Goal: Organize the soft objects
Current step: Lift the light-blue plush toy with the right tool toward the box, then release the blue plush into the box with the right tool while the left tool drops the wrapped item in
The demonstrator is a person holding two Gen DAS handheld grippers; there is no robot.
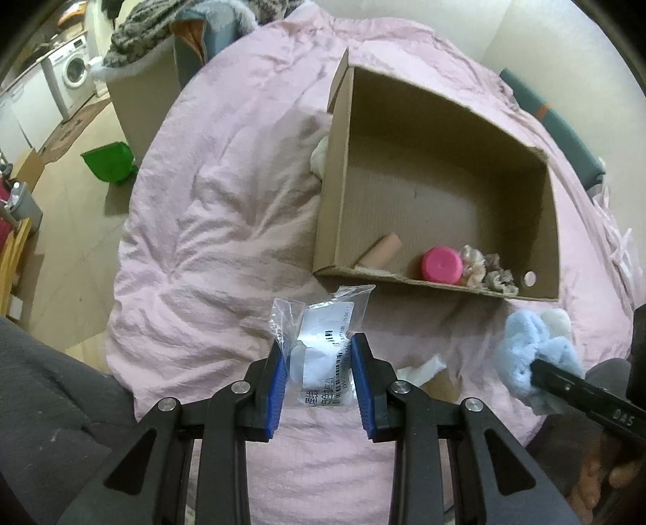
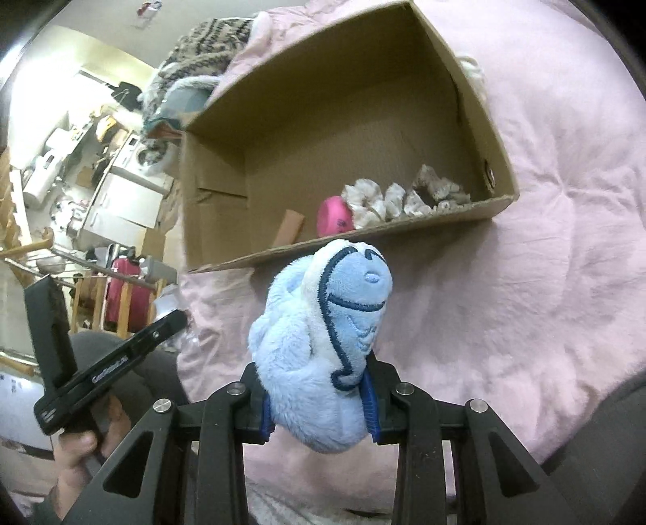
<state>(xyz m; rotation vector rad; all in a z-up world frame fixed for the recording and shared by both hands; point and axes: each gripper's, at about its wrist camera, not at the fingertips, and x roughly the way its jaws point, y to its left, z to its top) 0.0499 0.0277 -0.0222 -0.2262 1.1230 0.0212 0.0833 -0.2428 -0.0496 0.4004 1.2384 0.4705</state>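
Observation:
An open cardboard box (image 1: 339,169) (image 2: 214,226) lies on a pink quilt (image 1: 226,226). Inside it are a pink cap (image 1: 442,264) (image 2: 335,218), a tan tube (image 1: 381,250) and fluffy beige scrunchies (image 1: 490,268) (image 2: 399,198). My left gripper (image 1: 319,355) is shut on a clear plastic bag with a white soft item (image 1: 323,335), just in front of the box. My right gripper (image 2: 319,387) is shut on a light-blue plush toy (image 2: 323,331) (image 1: 529,347), held before the box's near wall.
A cream soft item (image 1: 321,155) lies against the box's left wall. A white scrap (image 1: 422,367) lies on the quilt near the left gripper. A green bin (image 1: 109,161) stands on the floor at left. A knitted blanket (image 1: 141,36) lies at the far end.

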